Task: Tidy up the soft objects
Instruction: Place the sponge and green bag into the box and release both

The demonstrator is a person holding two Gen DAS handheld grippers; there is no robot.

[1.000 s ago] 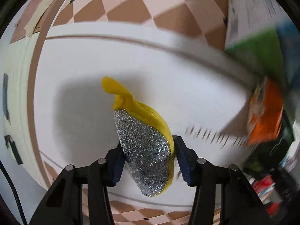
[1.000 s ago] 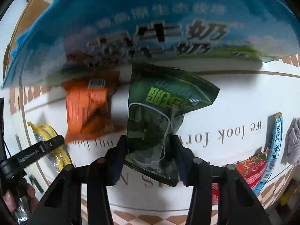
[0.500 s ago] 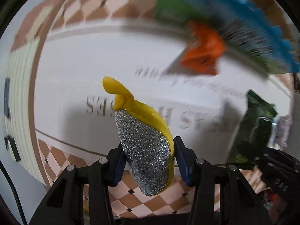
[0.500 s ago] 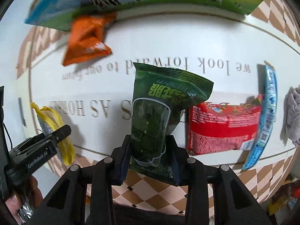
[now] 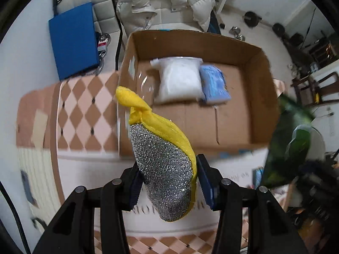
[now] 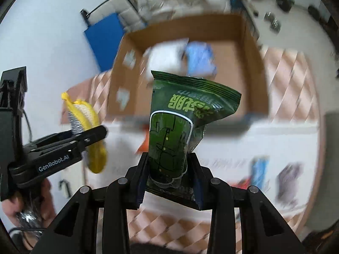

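Observation:
My left gripper is shut on a yellow and silver glitter scrub pad, held up in the air before an open cardboard box. My right gripper is shut on a green snack bag, also lifted and facing the same box. The box holds a white packet and a blue packet. The left gripper with the pad shows at the left of the right wrist view. The green bag shows blurred at the right of the left wrist view.
The box stands on a checkered cloth behind a white mat. An orange packet, a red packet, a blue packet and a grey cloth lie blurred on the mat. A blue pad and white jacket sit beyond.
Both grippers have lifted and tilted up from the mat with their objects still held. The cardboard box with its packets has come into view ahead.

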